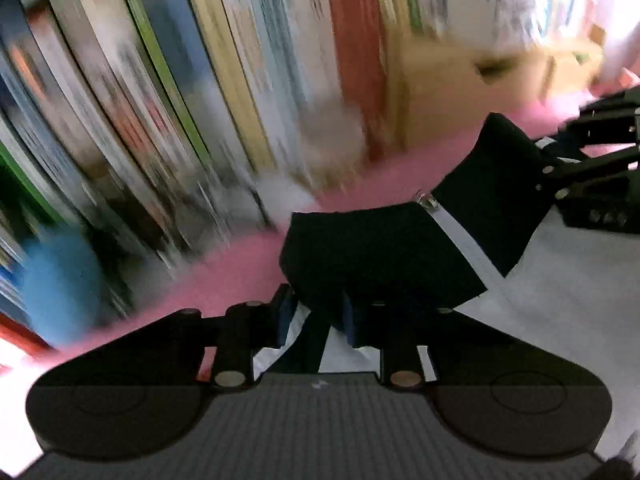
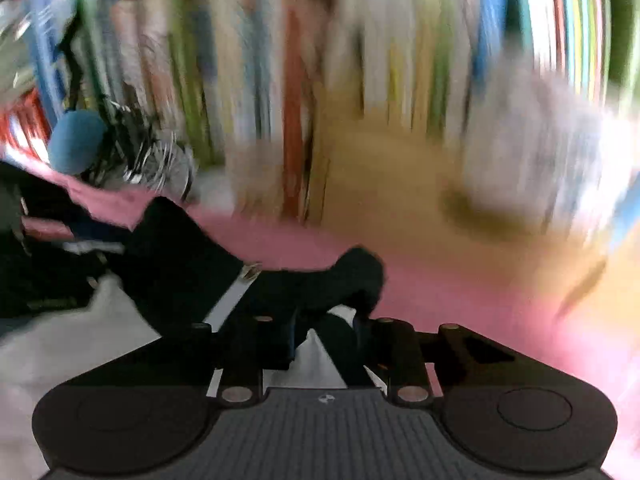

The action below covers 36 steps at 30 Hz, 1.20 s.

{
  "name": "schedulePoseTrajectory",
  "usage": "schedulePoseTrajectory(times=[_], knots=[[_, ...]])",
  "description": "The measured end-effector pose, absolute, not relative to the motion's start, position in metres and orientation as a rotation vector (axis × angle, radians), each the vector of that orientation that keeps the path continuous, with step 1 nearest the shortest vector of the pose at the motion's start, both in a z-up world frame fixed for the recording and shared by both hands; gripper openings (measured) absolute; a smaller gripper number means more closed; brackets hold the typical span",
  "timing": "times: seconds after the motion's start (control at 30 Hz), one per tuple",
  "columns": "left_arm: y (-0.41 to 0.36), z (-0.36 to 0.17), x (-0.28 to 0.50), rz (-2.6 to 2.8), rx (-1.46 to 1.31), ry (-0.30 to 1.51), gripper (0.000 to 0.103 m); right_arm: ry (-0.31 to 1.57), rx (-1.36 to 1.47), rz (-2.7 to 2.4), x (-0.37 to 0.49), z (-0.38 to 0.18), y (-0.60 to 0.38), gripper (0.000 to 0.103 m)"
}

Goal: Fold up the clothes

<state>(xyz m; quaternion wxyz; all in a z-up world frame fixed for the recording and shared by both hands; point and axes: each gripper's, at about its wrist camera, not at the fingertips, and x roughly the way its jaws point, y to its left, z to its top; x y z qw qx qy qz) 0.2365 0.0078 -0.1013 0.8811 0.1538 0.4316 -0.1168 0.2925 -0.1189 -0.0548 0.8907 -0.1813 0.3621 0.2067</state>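
A white garment [image 1: 560,300] with a black collar [image 1: 380,256] and a pale zip strip [image 1: 460,240] hangs over a pink surface [image 1: 240,276]. My left gripper [image 1: 320,316] is shut on the collar's near edge, with black and white cloth pinched between its fingers. The right gripper [image 1: 592,176] shows at the right edge, gripping the collar's other end. In the right wrist view my right gripper [image 2: 324,332] is shut on the black collar [image 2: 192,264], and the white garment body [image 2: 80,320] falls away to the left. The left gripper [image 2: 36,248] is a dark, blurred shape at far left.
A shelf of upright books [image 1: 200,80] fills the background, heavily blurred. A brown cardboard box [image 1: 460,88] stands at the back right on the pink surface [image 2: 460,292]. A blue fluffy object [image 2: 76,140] sits by the shelf.
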Motion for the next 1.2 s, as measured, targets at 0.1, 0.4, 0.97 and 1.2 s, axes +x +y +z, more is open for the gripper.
schedulePoseTrajectory(times=[0.1,0.4,0.97,1.2], knots=[[0.004,-0.116,0.256,-0.195,0.373,0.924,0.026,0.674,-0.519,0.411,0.302,-0.074,-0.104,0.027],[0.032,-0.074,0.199,-0.156,0.315,0.885,0.071,0.614,-0.425,0.346,0.262,-0.045,-0.116,0.092],[0.089,-0.085,-0.050,0.020,0.128,1.224,0.074,1.174,-0.315,0.493,0.020,-0.091,-0.189,0.084],[0.077,-0.071,-0.135,0.019,0.171,1.222,0.079,1.121,-0.434,0.519,-0.075,-0.089,-0.212,0.091]])
